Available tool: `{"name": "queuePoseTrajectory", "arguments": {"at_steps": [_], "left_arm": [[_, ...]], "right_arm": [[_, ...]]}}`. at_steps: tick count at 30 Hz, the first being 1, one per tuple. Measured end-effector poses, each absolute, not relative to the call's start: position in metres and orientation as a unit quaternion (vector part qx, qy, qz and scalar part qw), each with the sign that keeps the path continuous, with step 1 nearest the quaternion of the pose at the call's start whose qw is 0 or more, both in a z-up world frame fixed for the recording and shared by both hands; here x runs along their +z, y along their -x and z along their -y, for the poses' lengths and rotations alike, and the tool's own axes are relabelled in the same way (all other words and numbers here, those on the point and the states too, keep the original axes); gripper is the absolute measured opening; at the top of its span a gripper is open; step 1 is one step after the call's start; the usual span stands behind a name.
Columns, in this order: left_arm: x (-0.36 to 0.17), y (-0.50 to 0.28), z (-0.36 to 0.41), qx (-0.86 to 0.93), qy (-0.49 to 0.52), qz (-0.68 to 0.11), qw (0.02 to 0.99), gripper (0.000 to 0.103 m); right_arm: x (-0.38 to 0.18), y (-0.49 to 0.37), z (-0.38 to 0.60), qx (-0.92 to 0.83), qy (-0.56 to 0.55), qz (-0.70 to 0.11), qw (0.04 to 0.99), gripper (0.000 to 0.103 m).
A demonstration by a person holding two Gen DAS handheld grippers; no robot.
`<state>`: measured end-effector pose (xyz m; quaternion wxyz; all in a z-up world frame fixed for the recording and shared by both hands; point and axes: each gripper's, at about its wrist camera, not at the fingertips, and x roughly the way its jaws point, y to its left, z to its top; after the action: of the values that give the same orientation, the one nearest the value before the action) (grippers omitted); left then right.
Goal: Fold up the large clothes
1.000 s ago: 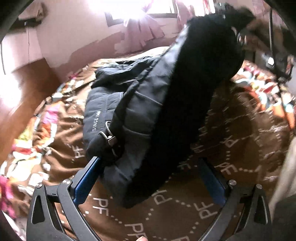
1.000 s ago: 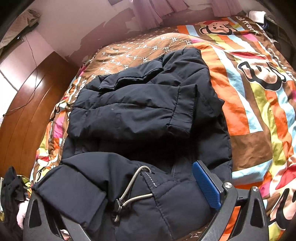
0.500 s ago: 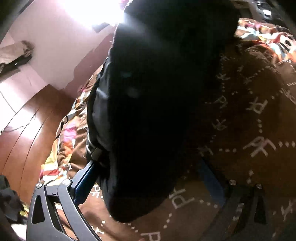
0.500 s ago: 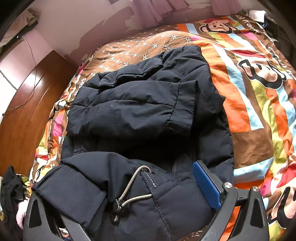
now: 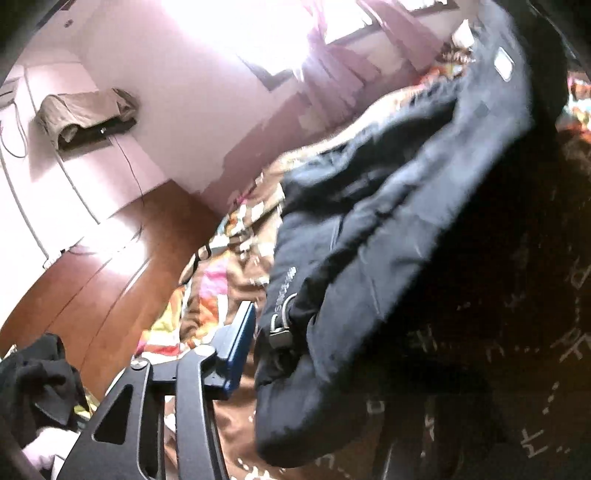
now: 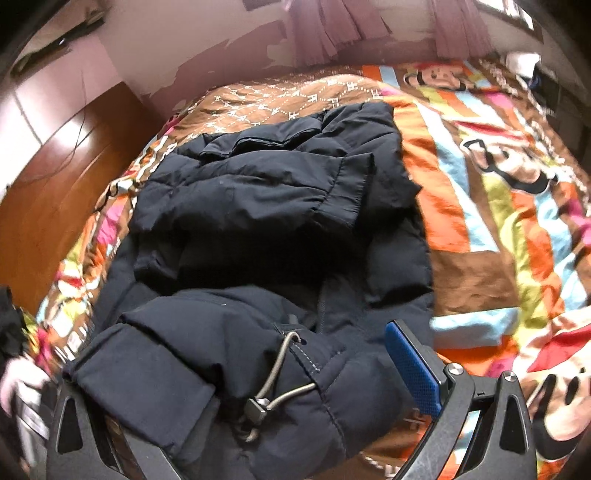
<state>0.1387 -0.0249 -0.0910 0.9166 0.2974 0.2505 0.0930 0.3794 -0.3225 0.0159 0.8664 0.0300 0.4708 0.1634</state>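
A dark navy padded jacket (image 6: 258, 221) lies on a bed, its sleeves folded across the body. My right gripper (image 6: 258, 398) holds the jacket's near hem with a grey drawcord (image 6: 280, 369); its blue-padded right finger (image 6: 413, 365) shows, the left one is buried in cloth. In the left wrist view the jacket's edge (image 5: 369, 258) hangs lifted between my left gripper's (image 5: 317, 354) fingers. Its blue left finger (image 5: 240, 343) shows; the right finger is in dark shadow.
The bed has a bright patterned quilt (image 6: 498, 184), brown with letters at the far side. A wooden wardrobe (image 5: 92, 277) stands to the left. Dark clothes (image 5: 33, 384) lie at lower left. Pink curtains (image 6: 332, 33) hang on the far wall.
The left gripper has swung and tilted with the lifted jacket edge, and its view now takes in the wall and wardrobe. The right gripper has moved slightly forward, still gripping the hem.
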Motion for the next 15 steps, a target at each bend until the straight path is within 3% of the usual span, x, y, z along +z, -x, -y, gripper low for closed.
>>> {"name": "queuePoseTrajectory", "arguments": {"at_steps": [1,8,15], "left_arm": [[-0.086,-0.137,0.025,0.088,-0.295,-0.244,0.920,0.034],[-0.029,-0.138,0.029,0.052,-0.253,-0.207,0.944,0.025],[0.030,-0.184,0.025,0.012,-0.200,-0.249,0.947,0.020]], "right_arm": [[0.015,-0.374,0.325,0.162,-0.023,-0.467,0.869,0.102],[-0.005,-0.329,0.340,0.156,0.036,-0.444,0.882,0.102],[-0.026,-0.276,0.330,0.164,0.117,-0.387,0.900,0.102]]}}
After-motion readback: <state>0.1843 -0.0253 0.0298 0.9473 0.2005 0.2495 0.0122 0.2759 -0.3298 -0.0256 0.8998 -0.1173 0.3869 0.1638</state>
